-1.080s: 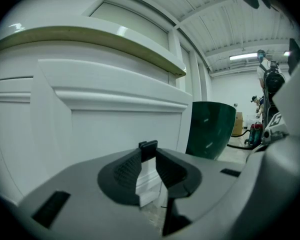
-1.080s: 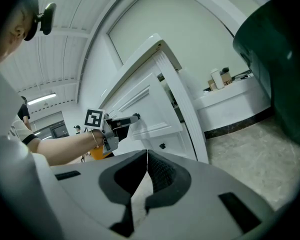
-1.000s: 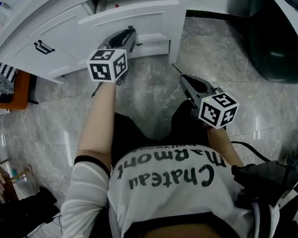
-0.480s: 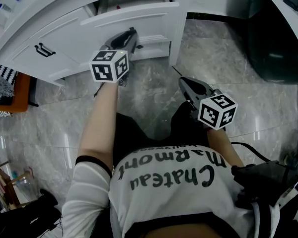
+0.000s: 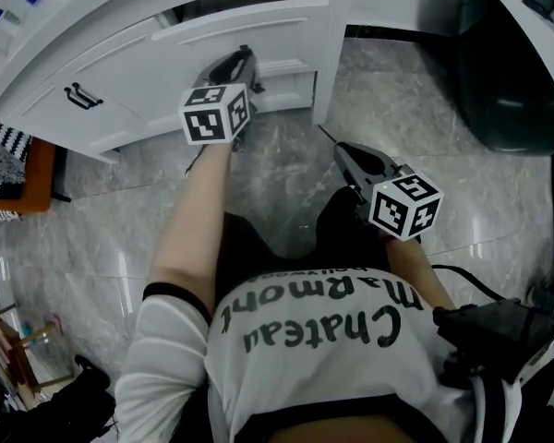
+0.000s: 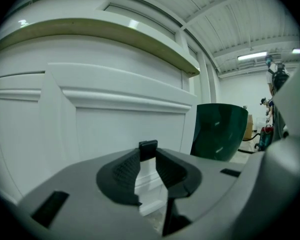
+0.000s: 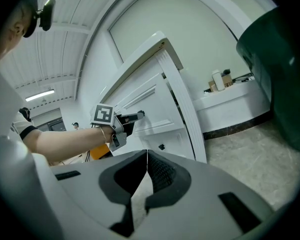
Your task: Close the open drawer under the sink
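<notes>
The white drawer [image 5: 258, 21] under the counter stands a narrow gap out of the cabinet, with a dark slit above its front. My left gripper [image 5: 246, 55] is at that front, shut on the drawer's small black handle [image 6: 148, 149], which sits between the fingertips. The drawer front [image 6: 115, 129] fills the left gripper view. My right gripper [image 5: 337, 146] hangs lower, over the floor and away from the cabinet, its pads pressed together with nothing in them. From the right gripper view [image 7: 147, 155] the left gripper [image 7: 135, 116] shows at the drawer front.
A dark green tub [image 5: 512, 63] stands on the marble floor to the right. A cabinet door with a black handle [image 5: 81, 92] is at the left, and an orange piece of furniture [image 5: 23, 169] lies beyond. A lower panel bears a black knob [image 7: 161, 147].
The drawer has slid further into the cabinet and the gap above it has narrowed. My left gripper went with it, up and slightly right. The right gripper stayed still.
</notes>
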{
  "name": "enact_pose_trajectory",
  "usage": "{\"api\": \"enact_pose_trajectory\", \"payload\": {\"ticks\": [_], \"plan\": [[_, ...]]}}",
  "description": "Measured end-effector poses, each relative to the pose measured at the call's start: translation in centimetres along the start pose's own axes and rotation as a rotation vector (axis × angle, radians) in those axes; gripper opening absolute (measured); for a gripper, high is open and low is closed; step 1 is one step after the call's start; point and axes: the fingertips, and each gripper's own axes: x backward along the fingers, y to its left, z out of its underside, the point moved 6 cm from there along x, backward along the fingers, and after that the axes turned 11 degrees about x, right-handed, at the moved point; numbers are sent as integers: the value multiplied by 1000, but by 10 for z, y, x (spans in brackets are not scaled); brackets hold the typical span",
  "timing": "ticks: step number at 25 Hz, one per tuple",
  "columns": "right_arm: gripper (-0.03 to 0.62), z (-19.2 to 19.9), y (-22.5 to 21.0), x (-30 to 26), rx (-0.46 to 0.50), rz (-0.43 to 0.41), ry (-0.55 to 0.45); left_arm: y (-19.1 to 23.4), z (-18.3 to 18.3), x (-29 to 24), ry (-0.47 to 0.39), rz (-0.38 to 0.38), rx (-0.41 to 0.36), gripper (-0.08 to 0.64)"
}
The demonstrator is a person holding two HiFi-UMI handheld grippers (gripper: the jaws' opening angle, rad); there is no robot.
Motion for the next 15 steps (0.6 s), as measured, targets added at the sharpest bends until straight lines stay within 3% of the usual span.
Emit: {"api": "enact_pose_trajectory", "payload": {"ticks": [15], "plan": [[12,-9,-3,2,-1,18,-18,15,-13,-26,10,12,-12,89]]}}
